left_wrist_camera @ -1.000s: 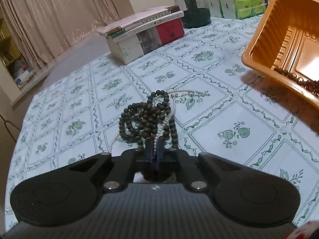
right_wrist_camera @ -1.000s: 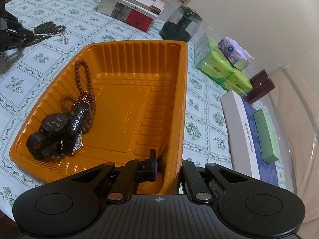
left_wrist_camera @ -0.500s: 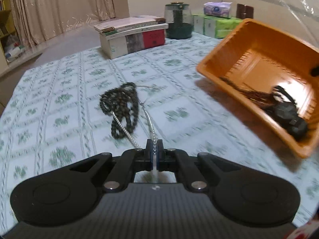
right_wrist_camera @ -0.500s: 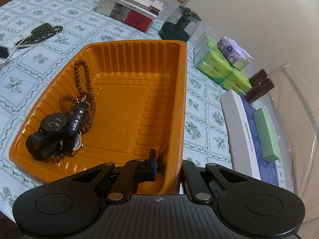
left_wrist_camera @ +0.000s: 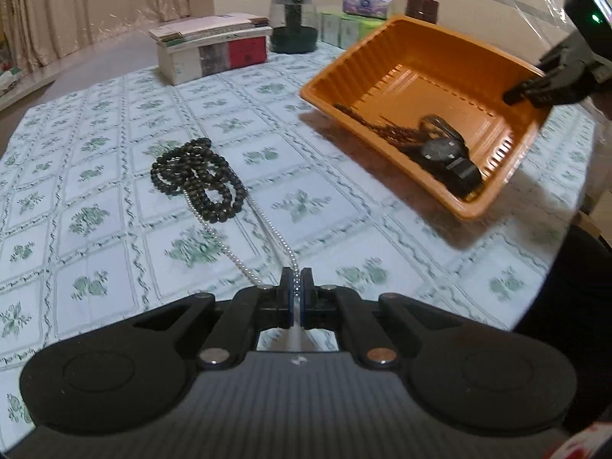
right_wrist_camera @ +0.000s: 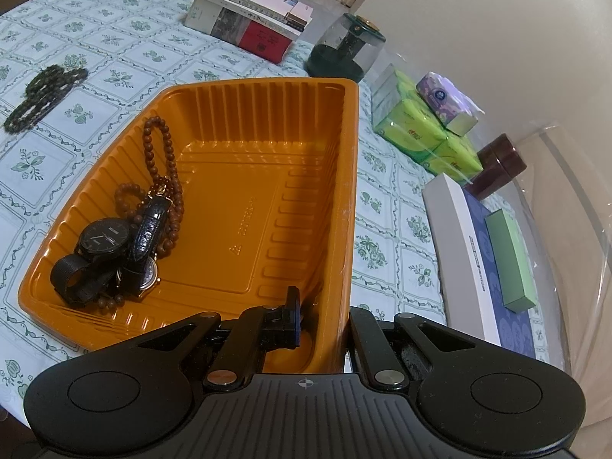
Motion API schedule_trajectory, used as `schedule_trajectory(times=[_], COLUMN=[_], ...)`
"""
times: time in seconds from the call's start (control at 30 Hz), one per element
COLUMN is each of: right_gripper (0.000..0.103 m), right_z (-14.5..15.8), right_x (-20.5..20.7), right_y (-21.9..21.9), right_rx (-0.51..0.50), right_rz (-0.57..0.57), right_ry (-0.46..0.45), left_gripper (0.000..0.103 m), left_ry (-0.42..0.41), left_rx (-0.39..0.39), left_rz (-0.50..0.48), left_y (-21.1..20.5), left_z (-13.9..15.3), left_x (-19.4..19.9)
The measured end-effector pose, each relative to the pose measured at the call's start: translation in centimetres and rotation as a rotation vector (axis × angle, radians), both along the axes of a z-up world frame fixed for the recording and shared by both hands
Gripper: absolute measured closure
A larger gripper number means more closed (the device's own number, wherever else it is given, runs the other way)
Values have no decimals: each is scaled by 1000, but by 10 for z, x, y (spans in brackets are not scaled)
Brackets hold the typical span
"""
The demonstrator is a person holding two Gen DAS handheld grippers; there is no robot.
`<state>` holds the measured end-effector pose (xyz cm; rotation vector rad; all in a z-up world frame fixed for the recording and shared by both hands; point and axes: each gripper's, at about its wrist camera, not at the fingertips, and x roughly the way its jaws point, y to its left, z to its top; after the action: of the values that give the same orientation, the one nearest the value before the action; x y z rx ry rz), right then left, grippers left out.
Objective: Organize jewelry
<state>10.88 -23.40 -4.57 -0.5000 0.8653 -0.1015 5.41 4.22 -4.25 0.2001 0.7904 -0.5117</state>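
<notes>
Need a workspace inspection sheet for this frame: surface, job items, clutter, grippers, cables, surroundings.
Surface: table under floral tablecloth.
Job's things: orange tray, tilted, holds watches and brown beads; dark bead necklace on cloth; pearl strand runs from it to the left gripper.
Clutter: stacked books, glass jar, tissue packs, flat box.
Grippers: left gripper shut on pearl strand; right gripper clamps the tray's wall.
Cables: nothing seen.
Surroundings: curtain, wall.
</notes>
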Motion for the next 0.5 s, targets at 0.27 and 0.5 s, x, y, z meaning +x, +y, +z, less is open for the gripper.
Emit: schedule_trajectory(times=[0.27, 0.5], right_gripper=[97, 97], right_z=[1, 1], right_x=[0, 0], right_y=[1, 1], right_rx=[1, 2], right_rz=[2, 1], right_ry=[-2, -1], left_gripper=[86, 86], left_ry=[-43, -181], left_rx=[-37, 119], left_rz=[105, 196], left_y=[12, 4], left_z=[5, -2], left_x=[24, 82])
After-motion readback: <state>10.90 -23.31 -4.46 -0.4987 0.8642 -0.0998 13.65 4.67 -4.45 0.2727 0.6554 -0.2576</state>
